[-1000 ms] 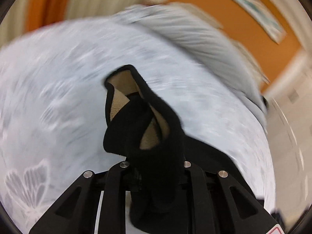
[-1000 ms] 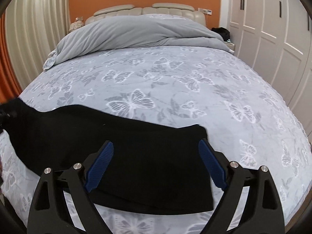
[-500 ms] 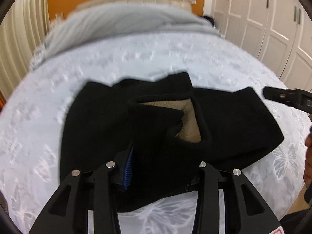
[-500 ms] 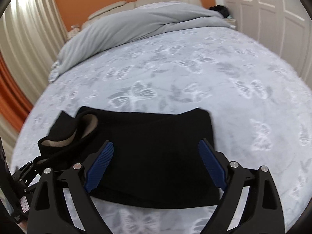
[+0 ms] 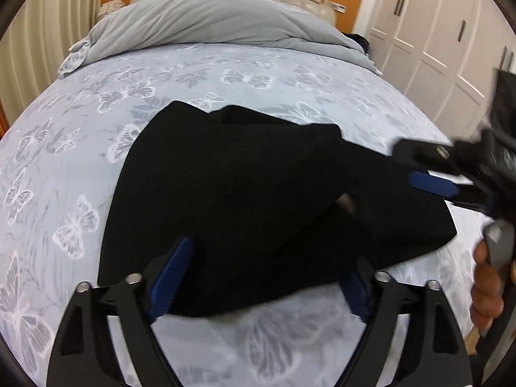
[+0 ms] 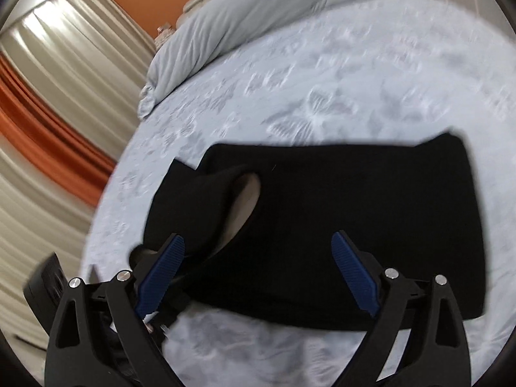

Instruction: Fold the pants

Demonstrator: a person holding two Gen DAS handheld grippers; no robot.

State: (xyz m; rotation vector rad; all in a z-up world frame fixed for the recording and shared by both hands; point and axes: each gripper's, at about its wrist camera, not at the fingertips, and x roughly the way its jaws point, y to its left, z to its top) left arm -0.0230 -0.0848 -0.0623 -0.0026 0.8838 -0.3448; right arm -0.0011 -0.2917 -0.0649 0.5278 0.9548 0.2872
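Black pants (image 5: 245, 193) with a tan lining lie folded over on the butterfly-print bed (image 5: 64, 174). My left gripper (image 5: 261, 277) is open, its blue pads on either side of the near edge of the pile, holding nothing. My right gripper (image 6: 258, 277) is open over the pants (image 6: 354, 206), near their front edge. It also shows in the left wrist view (image 5: 432, 183) at the right end of the pants. A fold at the left of the pile shows the tan lining (image 6: 245, 200).
A grey duvet (image 5: 209, 19) is bunched at the head of the bed. White wardrobe doors (image 5: 451, 42) stand to the right. Cream and orange curtains (image 6: 58, 103) hang to the left. The bed's front edge is just below the grippers.
My left gripper swung the held pant end over onto the pile and opened, letting it go. My right gripper stayed open and tilted left over the pants.
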